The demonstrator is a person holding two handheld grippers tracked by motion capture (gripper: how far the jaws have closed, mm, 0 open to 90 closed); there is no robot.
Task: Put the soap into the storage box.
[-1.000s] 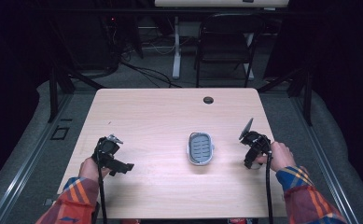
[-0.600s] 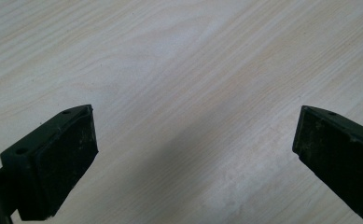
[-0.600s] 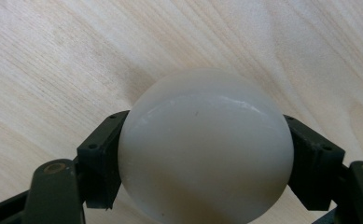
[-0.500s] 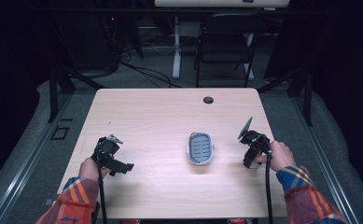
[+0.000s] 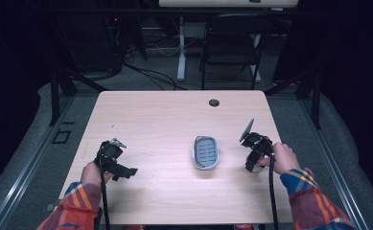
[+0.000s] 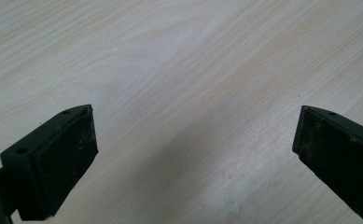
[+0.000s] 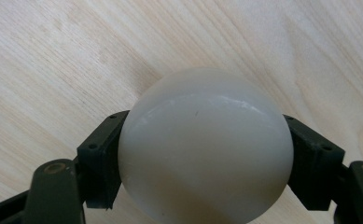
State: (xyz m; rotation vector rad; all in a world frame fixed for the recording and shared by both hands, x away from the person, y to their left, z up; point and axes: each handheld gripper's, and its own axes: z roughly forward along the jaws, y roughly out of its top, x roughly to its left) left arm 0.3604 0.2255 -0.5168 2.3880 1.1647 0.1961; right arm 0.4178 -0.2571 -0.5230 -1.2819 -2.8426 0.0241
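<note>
A grey oval dish (image 5: 206, 152) with a slatted floor lies on the pale wooden table (image 5: 165, 115), right of the middle. To its right my right gripper (image 5: 252, 165) points down at the table, shut on a smooth white ball (image 7: 205, 144). The ball sits squeezed between both black pads (image 7: 102, 158), just above the wood. At the table's front left my left gripper (image 5: 126, 171) hovers low over bare wood. Its jaws (image 6: 195, 135) stand wide open with nothing between them.
A small dark cable hole (image 5: 214, 102) sits near the table's far edge. Behind the table stand a black folding chair (image 5: 232, 43) and a white desk leg (image 5: 181, 48) with cables on the floor. Bare wood lies between the dish and the left gripper.
</note>
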